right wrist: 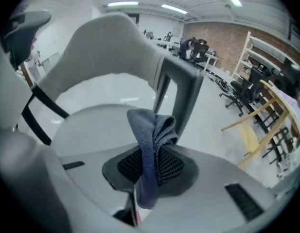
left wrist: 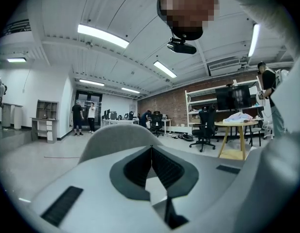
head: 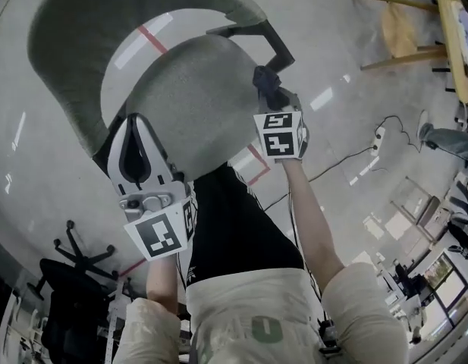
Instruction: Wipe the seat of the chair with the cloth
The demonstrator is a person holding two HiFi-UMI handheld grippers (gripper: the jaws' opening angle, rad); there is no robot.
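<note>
Your right gripper (head: 270,89) has its fingers clamped on the cloth (right wrist: 150,130), which bunches up past the fingertips in a folded, soft blue-grey wad with a fine terry nap. It is poised over the far right edge of the seat (head: 192,105), close to the black frame strut (right wrist: 181,89). No view settles whether the fabric is pressing on the seat yet.

Your left gripper (left wrist: 152,152) is held at the near left edge of the seat. Its ribbed fingers are drawn together with nothing between them, and they point out into the room past the backrest (head: 74,44).

By the look of it, you are at the start of the wipe, and most of the seat is yet to be covered. The next move calls for lowering the wad until it flattens on the upholstery, then dragging it across in overlapping passes.

The seat is a rounded pad in grey woven fabric, likely grippy, so expect the cloth to drag and roll under. The backrest is a broad curved band in the same fabric.
</note>
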